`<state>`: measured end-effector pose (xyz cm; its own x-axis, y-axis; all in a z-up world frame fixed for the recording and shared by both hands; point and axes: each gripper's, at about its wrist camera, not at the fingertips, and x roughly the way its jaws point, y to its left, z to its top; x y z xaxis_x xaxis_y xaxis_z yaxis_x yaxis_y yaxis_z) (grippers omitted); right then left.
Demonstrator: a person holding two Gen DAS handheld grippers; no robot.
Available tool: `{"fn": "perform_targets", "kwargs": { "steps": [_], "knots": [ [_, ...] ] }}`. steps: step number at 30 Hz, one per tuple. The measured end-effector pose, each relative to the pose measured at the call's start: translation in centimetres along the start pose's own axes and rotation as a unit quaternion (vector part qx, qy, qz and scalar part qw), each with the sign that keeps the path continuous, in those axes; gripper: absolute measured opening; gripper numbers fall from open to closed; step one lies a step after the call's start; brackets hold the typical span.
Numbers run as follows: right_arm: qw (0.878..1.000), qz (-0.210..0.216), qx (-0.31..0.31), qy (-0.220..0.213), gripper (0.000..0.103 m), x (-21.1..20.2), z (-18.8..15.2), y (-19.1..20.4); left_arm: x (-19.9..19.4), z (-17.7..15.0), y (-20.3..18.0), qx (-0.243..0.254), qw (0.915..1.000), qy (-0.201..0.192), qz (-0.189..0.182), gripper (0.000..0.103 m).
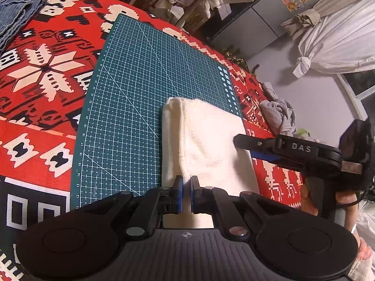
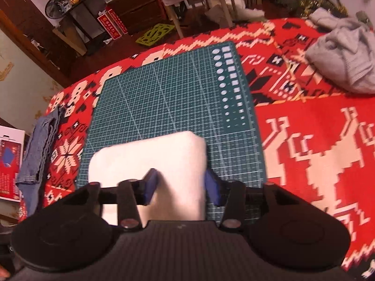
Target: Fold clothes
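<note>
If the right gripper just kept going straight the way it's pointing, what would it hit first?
Most likely the white folded cloth: the right gripper is open, and the cloth lies right between and ahead of its fingers. Past it is only the green cutting mat. The gripper's height above the cloth is unclear.

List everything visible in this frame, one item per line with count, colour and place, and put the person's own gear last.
Folded knit garment: one, cream white, on the near right part of the cutting mat.
Cutting mat: one, dark green with a white grid, on the blanket.
Patterned blanket: one, red with white and black motifs, covering the work surface.
Denim garment: one, blue, at the blanket's far left edge.
Grey garment: one, light grey, crumpled at the blanket's far right.
Left gripper: one, black with blue pads, jaws shut on the folded knit garment's near edge.
Right gripper: one, black with blue pads, jaws open, straddling the garment's right side.
</note>
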<state>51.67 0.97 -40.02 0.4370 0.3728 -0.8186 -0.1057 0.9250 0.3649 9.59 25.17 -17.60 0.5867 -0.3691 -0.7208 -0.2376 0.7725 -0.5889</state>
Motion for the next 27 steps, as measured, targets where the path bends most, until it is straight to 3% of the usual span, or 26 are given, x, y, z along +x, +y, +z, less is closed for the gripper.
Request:
{"fn": "perform_targets", "kwargs": {
  "steps": [2, 5, 9, 10, 13, 16, 20, 23, 27],
  "knots": [
    [1.000, -0.004, -0.011, -0.003, 0.031, 0.0, -0.1, 0.3, 0.0, 0.0, 0.0, -0.001, 1.0000, 0.000, -0.001, 0.006],
    [1.000, -0.004, -0.014, -0.001, 0.028, -0.2, 0.1, 0.4, 0.0, 0.0, 0.0, -0.002, 1.0000, 0.001, -0.002, 0.006],
    [1.000, -0.006, 0.006, 0.000, 0.040, 0.1, 1.1, -0.2, 0.1, 0.0, 0.0, -0.002, 1.0000, 0.002, -0.003, 0.007],
    [1.000, -0.010, 0.016, -0.007, 0.049, 0.2, 1.3, -0.5, 0.0, 0.0, 0.1, -0.002, 1.0000, 0.002, -0.003, 0.007],
    [1.000, 0.000, 0.023, -0.006, 0.050, 0.9, 2.0, -0.7, 0.0, 0.0, 0.1, -0.002, 1.0000, 0.002, -0.004, 0.007],
    [1.000, -0.002, 0.009, -0.006, 0.041, 1.4, 2.1, -0.3, 0.0, 0.0, 0.1, -0.002, 1.0000, 0.003, -0.004, 0.007],
    [1.000, -0.006, -0.002, -0.013, 0.021, 1.3, 2.1, 0.1, 0.1, 0.1, 0.1, -0.003, 1.0000, 0.004, -0.005, 0.007],
    [1.000, -0.005, 0.001, -0.011, 0.023, 1.1, 2.2, 0.1, 0.1, 0.2, 0.1, -0.004, 1.0000, 0.005, -0.006, 0.007],
    [0.999, -0.010, 0.022, -0.029, 0.033, 0.6, 2.4, -0.6, 0.1, 0.1, 0.1, -0.006, 0.9999, 0.005, -0.007, 0.007]
  ]
}}
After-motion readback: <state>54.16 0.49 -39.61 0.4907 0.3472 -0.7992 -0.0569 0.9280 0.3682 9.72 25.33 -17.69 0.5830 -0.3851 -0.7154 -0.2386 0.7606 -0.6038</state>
